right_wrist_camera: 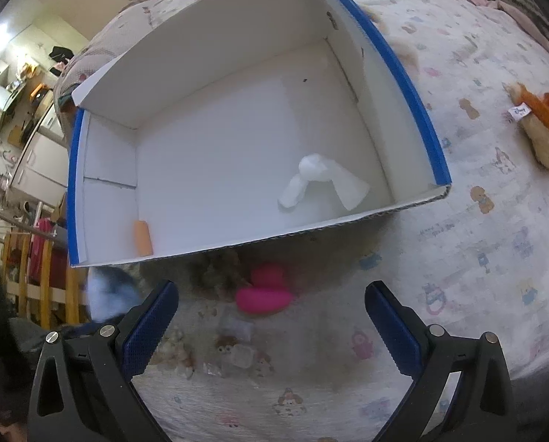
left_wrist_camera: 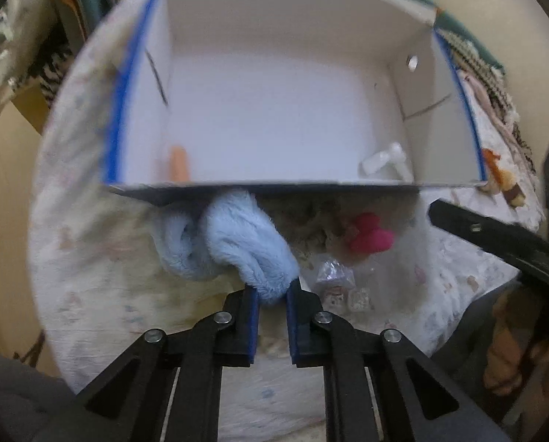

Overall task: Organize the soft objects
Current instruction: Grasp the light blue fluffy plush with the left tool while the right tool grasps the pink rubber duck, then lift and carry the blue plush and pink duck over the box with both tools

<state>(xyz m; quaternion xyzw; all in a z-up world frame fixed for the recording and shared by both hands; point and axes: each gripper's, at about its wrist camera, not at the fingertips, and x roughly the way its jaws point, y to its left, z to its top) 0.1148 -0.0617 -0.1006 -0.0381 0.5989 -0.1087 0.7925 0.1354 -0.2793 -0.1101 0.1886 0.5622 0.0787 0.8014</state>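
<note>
— Left wrist view: our left gripper has its jaws clamped on a fluffy light-blue cloth, just before the white box on the bed.
— Our right gripper hangs with jaws wide above a pink plush.

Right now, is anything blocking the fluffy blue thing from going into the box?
Only the box's near wall. The left gripper holds the blue plush just below it, so it must lift over.

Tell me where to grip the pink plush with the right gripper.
Grip the pink plush across its lower, wider lobe, coming down from above with the open right gripper. That lobe lies flat on the bedsheet, clear of the box.
</note>
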